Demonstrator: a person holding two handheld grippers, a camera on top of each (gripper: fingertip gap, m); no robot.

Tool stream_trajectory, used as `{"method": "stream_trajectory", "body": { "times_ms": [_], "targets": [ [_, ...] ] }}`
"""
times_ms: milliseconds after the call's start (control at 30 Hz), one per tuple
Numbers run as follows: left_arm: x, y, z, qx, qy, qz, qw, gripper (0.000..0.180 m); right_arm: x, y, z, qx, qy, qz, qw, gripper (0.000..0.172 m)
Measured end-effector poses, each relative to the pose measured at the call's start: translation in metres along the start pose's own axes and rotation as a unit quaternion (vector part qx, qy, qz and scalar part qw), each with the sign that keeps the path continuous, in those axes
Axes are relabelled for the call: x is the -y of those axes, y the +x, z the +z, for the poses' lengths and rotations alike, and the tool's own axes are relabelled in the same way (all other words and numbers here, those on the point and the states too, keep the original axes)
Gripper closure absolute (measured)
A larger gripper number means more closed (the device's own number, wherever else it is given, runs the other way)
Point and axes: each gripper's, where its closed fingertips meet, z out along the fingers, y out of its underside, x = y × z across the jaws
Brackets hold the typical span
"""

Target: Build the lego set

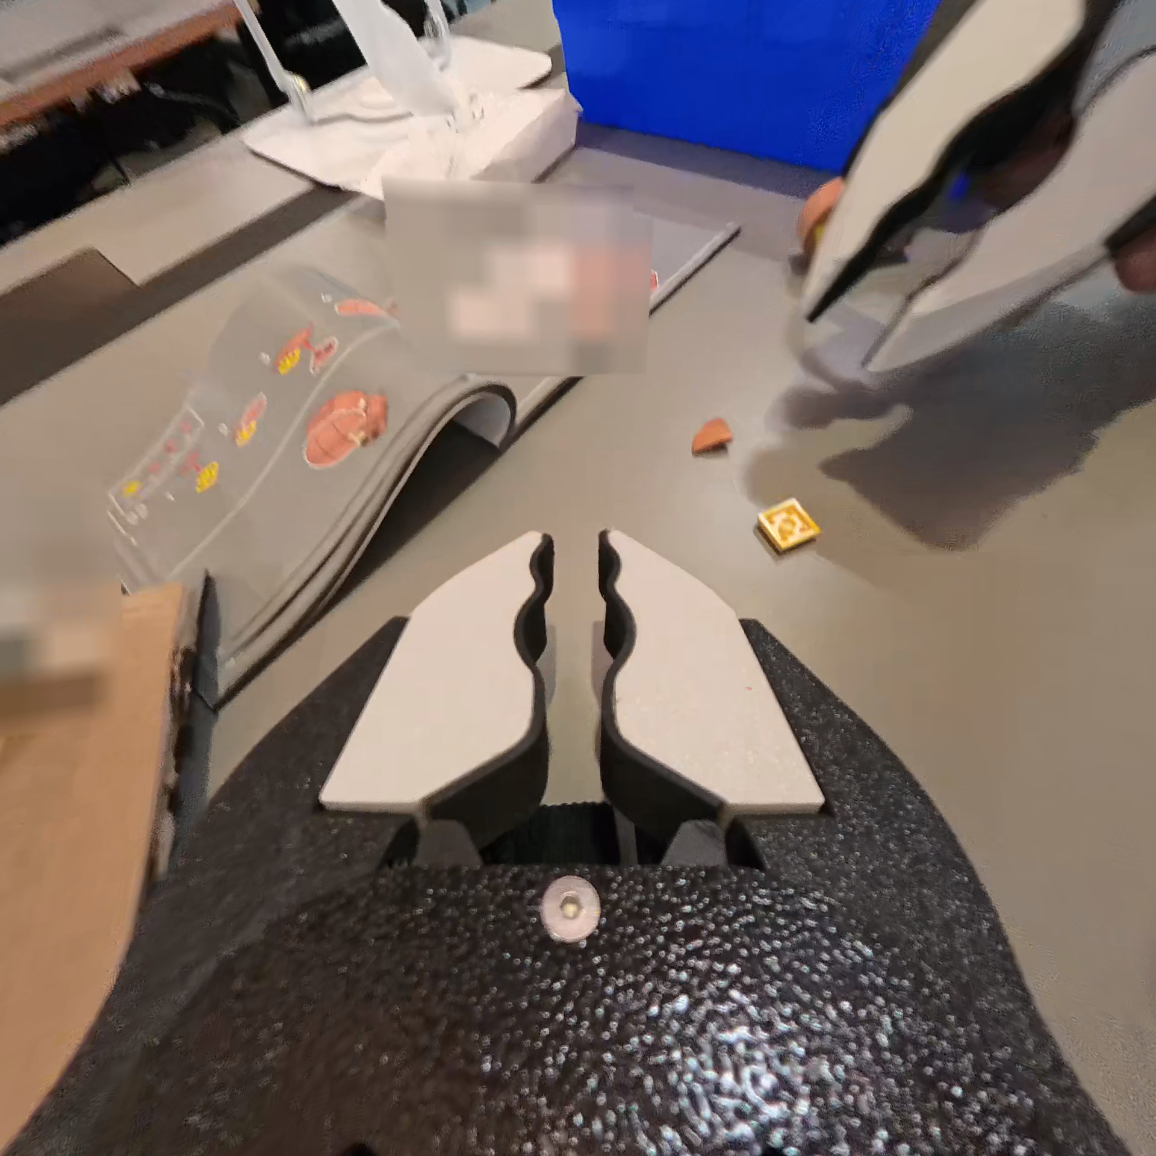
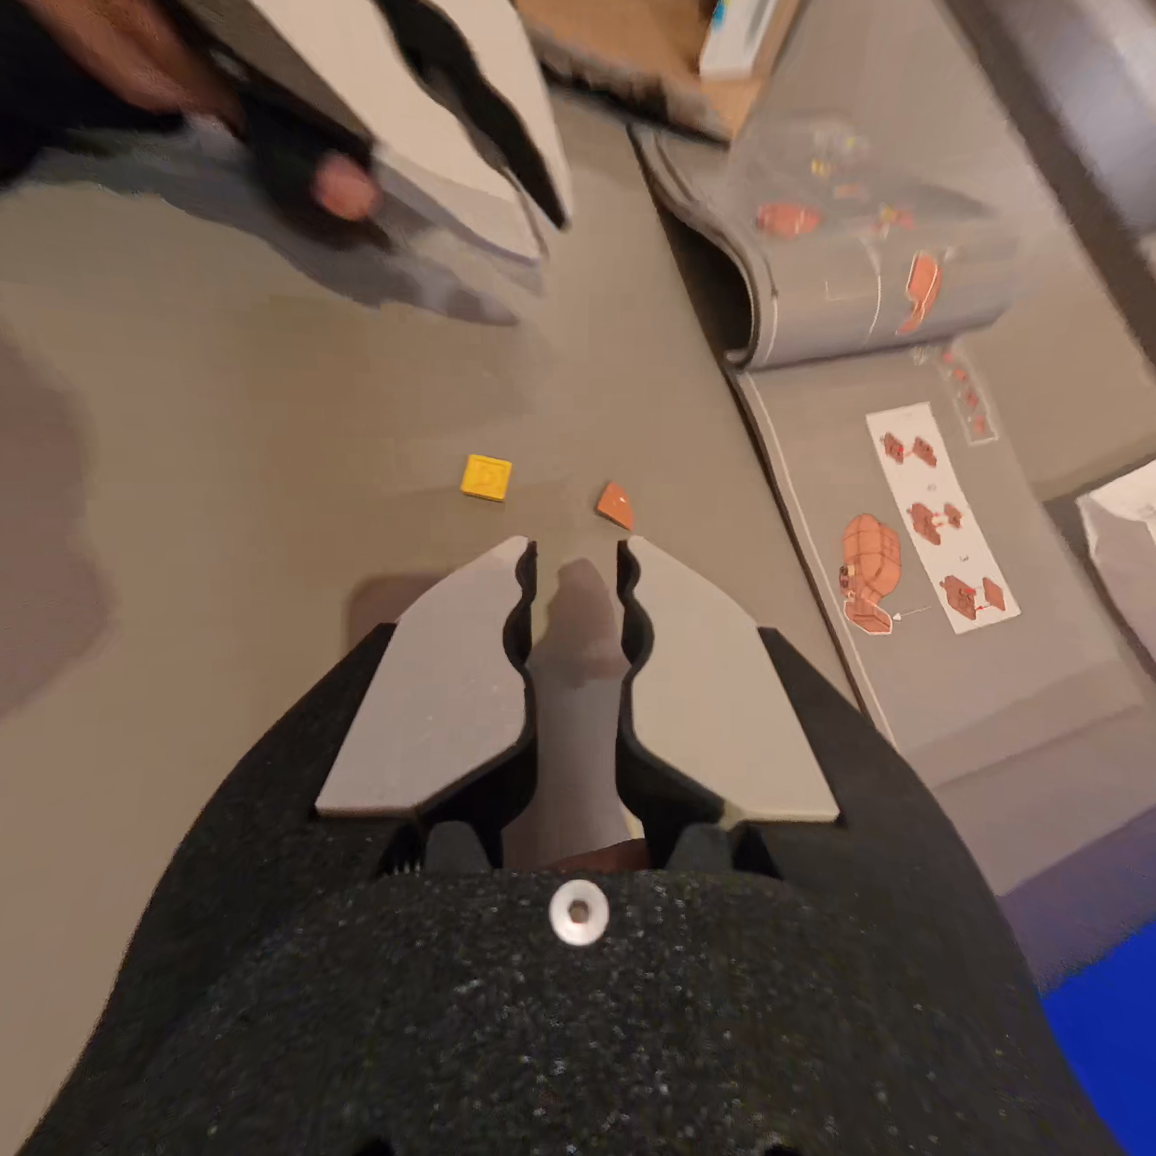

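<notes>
Left wrist view: left gripper [image 1: 575, 544] low centre, grey wavy-edged fingers parted, nothing between, matte grey table [image 1: 625, 450], flat yellow square tile [image 1: 788, 523] at right, curled booklet [image 1: 350, 450] upper left; right wrist view: right gripper [image 2: 575, 549] fingers released, bare, glossy orange wedge piece [image 2: 616, 499] just beyond right fingertip.

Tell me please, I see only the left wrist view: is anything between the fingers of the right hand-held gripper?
Observer: No, the right hand-held gripper is open with only bare table between its fingers.
Operator: Which small piece is nearest to it?
Observer: The brown wedge piece, just ahead of its right fingertip.
Operator: And the yellow square tile?
Observer: The yellow square tile lies apart, ahead and to the left.
</notes>
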Motion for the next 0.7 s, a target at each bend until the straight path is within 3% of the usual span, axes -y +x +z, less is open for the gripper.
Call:
{"method": "stream_trajectory", "body": {
  "times_ms": [133, 400, 467, 700],
  "targets": [
    [0.027, -0.004, 0.018, 0.010, 0.044, 0.014, 0.999, 0.167, -0.001, -0.014, -0.024, -0.006, 0.098, -0.007, 0.995, 0.152],
    [0.082, -0.014, 0.056, 0.045, 0.157, 0.027, 0.986, 0.180, -0.016, 0.007, -0.089, -0.016, 0.255, 0.094, 0.962, 0.164],
    [0.089, -0.013, 0.058, 0.052, 0.175, 0.037, 0.982, 0.180, -0.022, 0.014, -0.100, -0.022, 0.274, 0.110, 0.955, 0.172],
    [0.091, -0.007, 0.057, 0.056, 0.188, 0.062, 0.979, 0.177, -0.029, 0.023, -0.120, -0.017, 0.311, 0.133, 0.941, 0.172]
  ]
}}
